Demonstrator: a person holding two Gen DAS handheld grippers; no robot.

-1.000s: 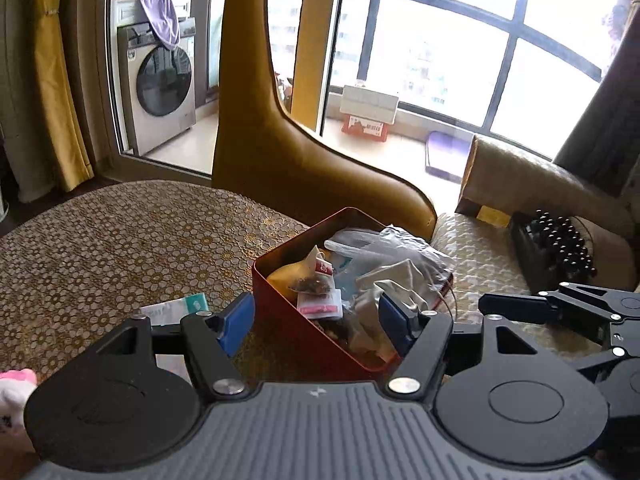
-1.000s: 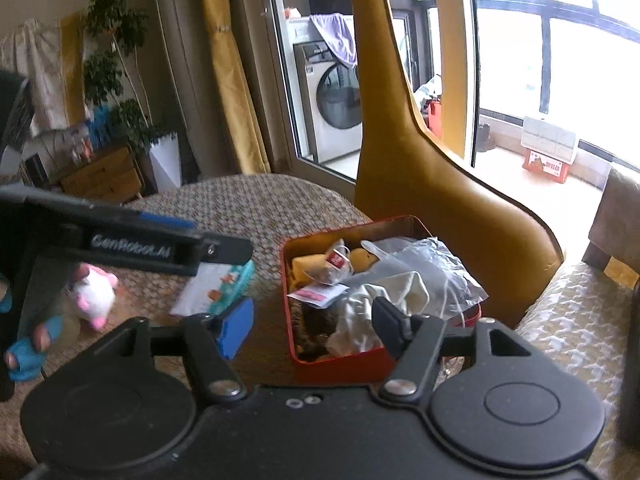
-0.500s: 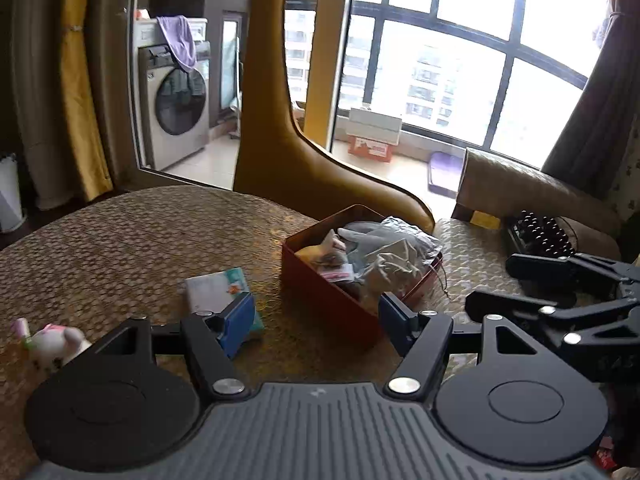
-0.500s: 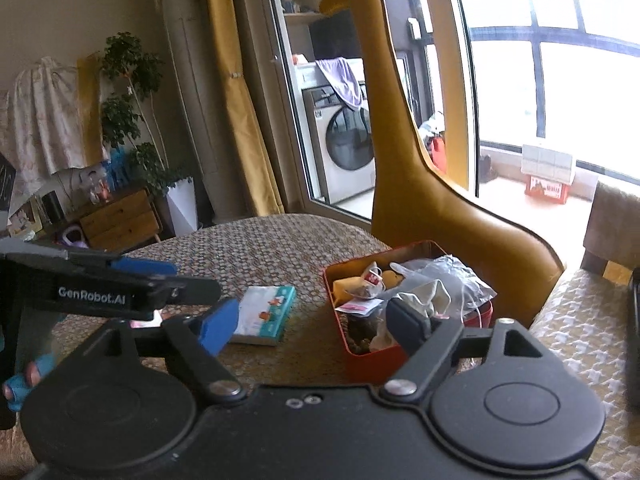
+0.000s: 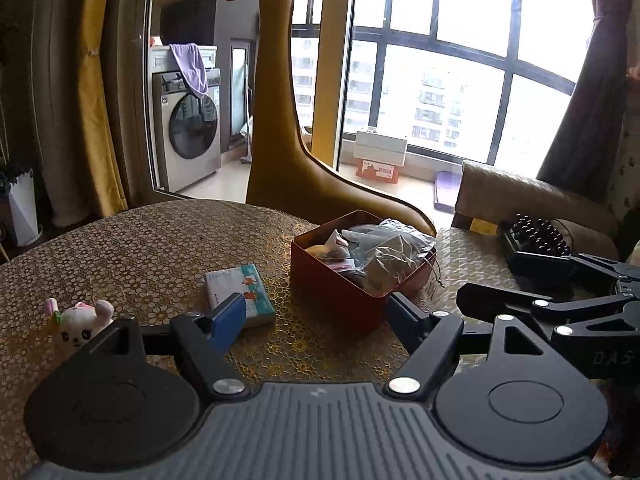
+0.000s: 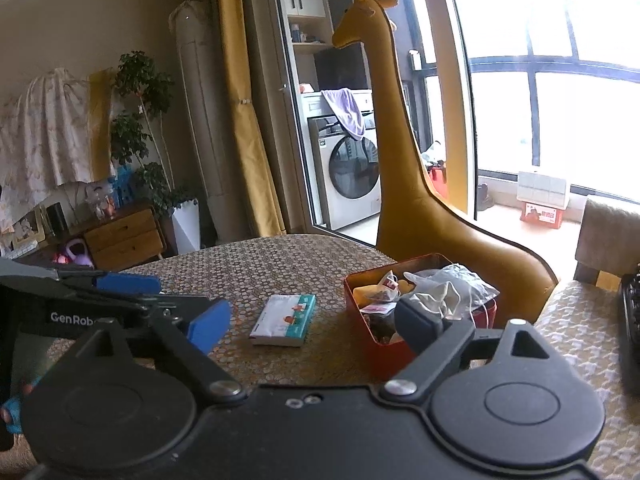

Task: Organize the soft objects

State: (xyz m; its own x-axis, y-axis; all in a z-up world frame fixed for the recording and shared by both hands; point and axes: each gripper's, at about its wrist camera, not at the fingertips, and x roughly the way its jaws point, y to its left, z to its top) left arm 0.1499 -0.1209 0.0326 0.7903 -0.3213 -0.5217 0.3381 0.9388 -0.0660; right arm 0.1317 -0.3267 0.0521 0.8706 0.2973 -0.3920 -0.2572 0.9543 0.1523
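Left wrist view: items listed from left edge to right.
Plush toy point(image 5: 82, 322): lies loose on the table point(image 5: 140, 248), well apart from the red tin point(image 5: 336, 292).
Tissue pack point(image 5: 240, 294): flat on the table, between toy and tin.
Left gripper point(image 5: 316, 318): jaws wide, just been opening; nothing between them.
Red tin: already full of a clear bag and small packets (probably the collection point).
Right gripper point(image 5: 548, 284): seen side-on at the right edge.
Right wrist view: right gripper jaws wide, just been opening, empty.
Judgement: both tools stand clear, free to pick next.
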